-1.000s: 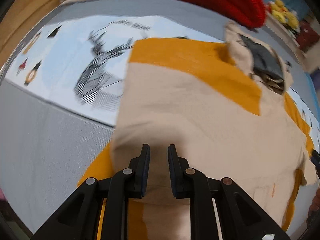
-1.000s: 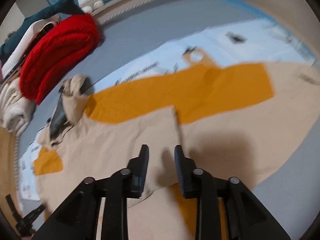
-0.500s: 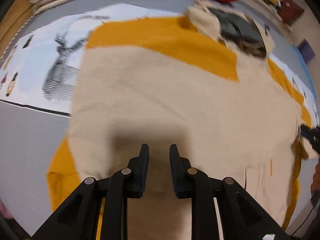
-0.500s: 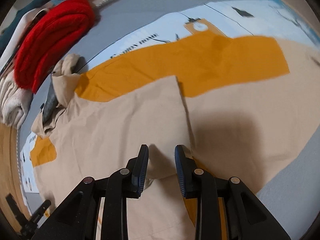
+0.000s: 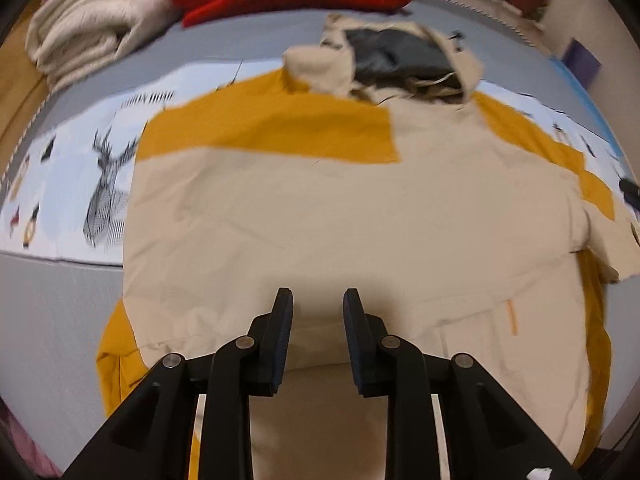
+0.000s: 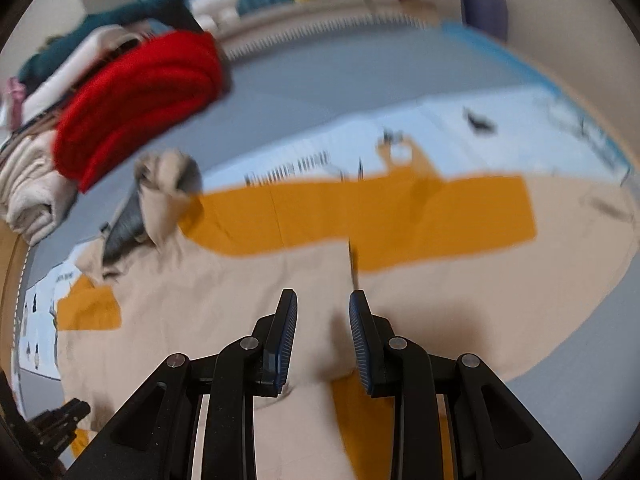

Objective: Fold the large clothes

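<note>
A large beige and mustard hooded jacket [image 5: 340, 216] lies spread flat on a grey mat, its hood [image 5: 396, 60] with dark lining at the far end. It also shows in the right wrist view [image 6: 224, 300], with a mustard sleeve [image 6: 380, 216] stretched to the right. My left gripper [image 5: 316, 304] is open and empty, just above the jacket's near hem. My right gripper [image 6: 323, 304] is open and empty, above the beige body beside a folded edge. The left gripper's tip [image 6: 56, 420] shows at the right view's lower left.
A light blue printed sheet [image 5: 80, 168] with a deer drawing lies under the jacket. A red knit garment [image 6: 136, 100] and cream folded clothes [image 5: 92, 28] are piled at the far side. Grey mat [image 5: 52, 320] lies at the left. Toys line the back wall.
Both grippers have pulled back and tilted up, so more of the jacket and the far pile shows. The jacket lies as before. Both grippers stay open and empty.
</note>
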Demonstrator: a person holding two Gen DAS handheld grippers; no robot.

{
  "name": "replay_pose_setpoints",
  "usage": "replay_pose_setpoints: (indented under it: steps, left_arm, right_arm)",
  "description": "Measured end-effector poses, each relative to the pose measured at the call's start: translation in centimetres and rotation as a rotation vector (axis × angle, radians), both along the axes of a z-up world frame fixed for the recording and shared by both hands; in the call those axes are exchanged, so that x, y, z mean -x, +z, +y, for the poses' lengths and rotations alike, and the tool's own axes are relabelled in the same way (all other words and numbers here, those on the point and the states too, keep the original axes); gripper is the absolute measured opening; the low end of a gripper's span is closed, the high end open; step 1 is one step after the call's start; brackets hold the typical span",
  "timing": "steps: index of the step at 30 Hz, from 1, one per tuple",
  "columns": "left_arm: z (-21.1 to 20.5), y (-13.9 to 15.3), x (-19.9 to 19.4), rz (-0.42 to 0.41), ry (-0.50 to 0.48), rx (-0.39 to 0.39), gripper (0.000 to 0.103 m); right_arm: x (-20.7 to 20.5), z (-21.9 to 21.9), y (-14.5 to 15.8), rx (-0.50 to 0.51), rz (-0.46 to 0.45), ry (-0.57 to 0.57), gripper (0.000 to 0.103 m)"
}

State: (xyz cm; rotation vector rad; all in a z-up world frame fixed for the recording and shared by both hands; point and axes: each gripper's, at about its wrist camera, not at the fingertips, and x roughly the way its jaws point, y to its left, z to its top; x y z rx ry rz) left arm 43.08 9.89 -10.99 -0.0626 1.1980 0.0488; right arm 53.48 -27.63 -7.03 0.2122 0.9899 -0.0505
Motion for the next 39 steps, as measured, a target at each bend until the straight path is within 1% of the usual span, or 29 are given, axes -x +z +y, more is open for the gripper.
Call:
replay_pose_setpoints:
  steps: [1, 3, 5, 7, 8, 12, 15, 17, 19, 27, 28, 29, 32, 34, 39]
  left_arm:
    - [-0.4, 0.1, -1.1, -0.008, -0.005, -0.004, 0.024]
    - [-1.6, 0.7, -0.9, -0.026, -0.011, -0.007, 0.024]
    - [-1.7, 1.1, -0.9, -0.039, -0.011, 0.008, 0.024]
    - [-1.9, 1.1, -0.9, -0.044, -0.008, 0.008, 0.024]
    - [-2.1, 1.0, -1.5, -0.046, -0.007, 0.008, 0.023]
    - [-2.2, 1.0, -1.2, -0.058, -0.01, 0.004, 0.024]
    - [-2.3, 1.0, -1.3, -0.06, -0.011, 0.004, 0.024]
    - [-2.3, 1.0, -1.3, -0.061, -0.01, 0.002, 0.024]
    - [-2.3, 0.9, -1.3, -0.06, -0.013, 0.005, 0.024]
    - [-2.3, 0.7, -1.7, -0.053, -0.013, 0.013, 0.024]
    - [-2.2, 0.7, -1.7, -0.051, -0.016, 0.015, 0.024]
    - [-2.2, 0.6, -1.7, -0.049, -0.017, 0.016, 0.024]
    - [-2.2, 0.5, -1.7, -0.045, -0.023, 0.017, 0.024]
    - [-2.2, 0.4, -1.8, -0.043, -0.024, 0.014, 0.024]
    - [-2.0, 0.1, -1.9, -0.037, -0.017, 0.021, 0.023]
  right_arm:
    - [0.4, -0.2, 0.8, 0.015, -0.032, 0.008, 0.029]
    - [0.9, -0.8, 1.8, 0.026, -0.077, 0.014, 0.029]
    - [1.2, -1.7, 2.5, 0.021, -0.1, 0.01, 0.029]
    - [1.4, -3.3, 2.7, 0.021, -0.104, -0.013, 0.029]
    - [1.5, -4.0, 2.8, 0.024, -0.103, -0.029, 0.029]
    - [1.4, -8.3, 2.8, -0.001, -0.096, -0.111, 0.029]
    - [1.6, -11.7, 2.5, 0.005, -0.09, -0.172, 0.029]
    - [1.8, -13.7, 2.0, 0.007, -0.079, -0.205, 0.029]
    - [2.1, -16.2, 1.2, -0.016, -0.052, -0.243, 0.029]
    - [3.7, -24.9, -2.1, -0.022, 0.031, -0.403, 0.029]
    - [4.0, -26.2, -2.5, -0.022, 0.04, -0.424, 0.031]
    - [4.3, -27.2, -3.0, -0.031, 0.046, -0.44, 0.034]
    - [5.4, -30.5, -4.4, -0.082, 0.068, -0.506, 0.037]
    - [6.2, -32.6, -5.5, -0.119, 0.087, -0.552, 0.038]
    - [7.5, -36.3, -7.5, -0.169, 0.103, -0.625, 0.039]
